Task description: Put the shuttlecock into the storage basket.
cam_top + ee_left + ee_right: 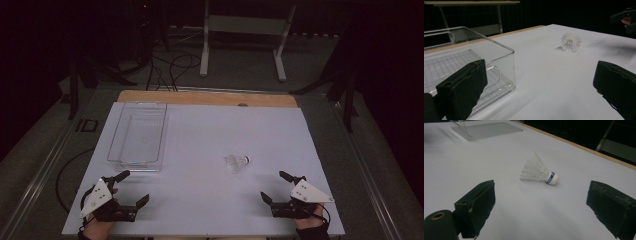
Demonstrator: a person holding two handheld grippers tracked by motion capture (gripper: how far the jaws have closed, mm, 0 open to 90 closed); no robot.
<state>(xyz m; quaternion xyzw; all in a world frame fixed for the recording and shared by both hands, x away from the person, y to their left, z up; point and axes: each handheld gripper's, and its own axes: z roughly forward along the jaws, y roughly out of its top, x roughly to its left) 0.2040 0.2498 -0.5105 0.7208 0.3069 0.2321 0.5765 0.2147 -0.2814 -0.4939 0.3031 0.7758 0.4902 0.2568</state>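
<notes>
From above we see our left gripper [134, 188] resting at the near-left corner of the white tabletop [210, 200], jaws wide apart w/ nothing between; our right gripper [276, 185] sits near-right, jaws likewise spread and empty. The white feathered shuttlecock [237, 162] lies on its side between them, closer to the right, well apart from the clear plastic rectangular bin [138, 134] at left. Left gripper view: bin [506, 72] just beside one jaw, shuttlecock's skirt [571, 42] facing us. Right gripper view: a blue band by its cork [552, 179], path clear.
</notes>
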